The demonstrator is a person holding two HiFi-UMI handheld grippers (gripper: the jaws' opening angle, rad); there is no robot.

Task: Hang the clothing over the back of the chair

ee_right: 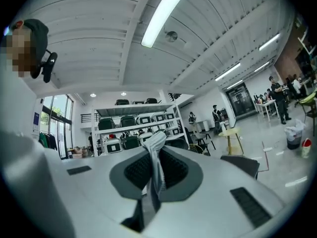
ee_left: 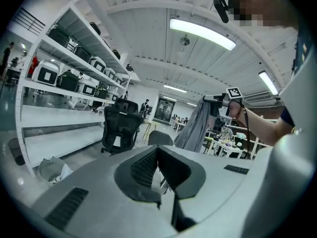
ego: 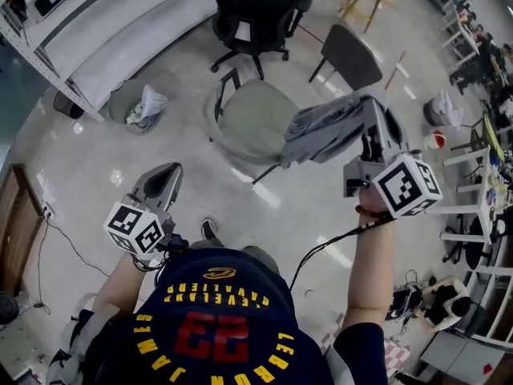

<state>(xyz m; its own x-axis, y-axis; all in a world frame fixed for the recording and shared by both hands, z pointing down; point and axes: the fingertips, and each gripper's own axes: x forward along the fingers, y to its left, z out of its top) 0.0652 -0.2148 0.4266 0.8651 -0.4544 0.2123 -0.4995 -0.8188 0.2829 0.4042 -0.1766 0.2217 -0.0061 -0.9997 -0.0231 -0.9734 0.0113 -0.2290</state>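
Observation:
A grey garment (ego: pixel 321 131) hangs from my right gripper (ego: pixel 373 112), which is shut on its upper edge and held high at the right. In the right gripper view a fold of the garment (ee_right: pixel 156 155) stands pinched between the pads (ee_right: pixel 173 170). The cloth drapes over the right side of a pale grey-green chair (ego: pixel 244 115) on the floor ahead. My left gripper (ego: pixel 163 176) is low at the left, shut and holding nothing, short of the chair. From the left gripper view (ee_left: pixel 159 155) I see the garment (ee_left: pixel 194 128) dangling from the raised right gripper (ee_left: pixel 218 99).
A black office chair (ego: pixel 256 10) and a dark side chair (ego: pixel 353 54) stand beyond the grey-green one. White shelving (ego: pixel 104 22) runs along the left, with a bin (ego: pixel 136 107) holding a white bag beside it. Tables and seated people crowd the right edge.

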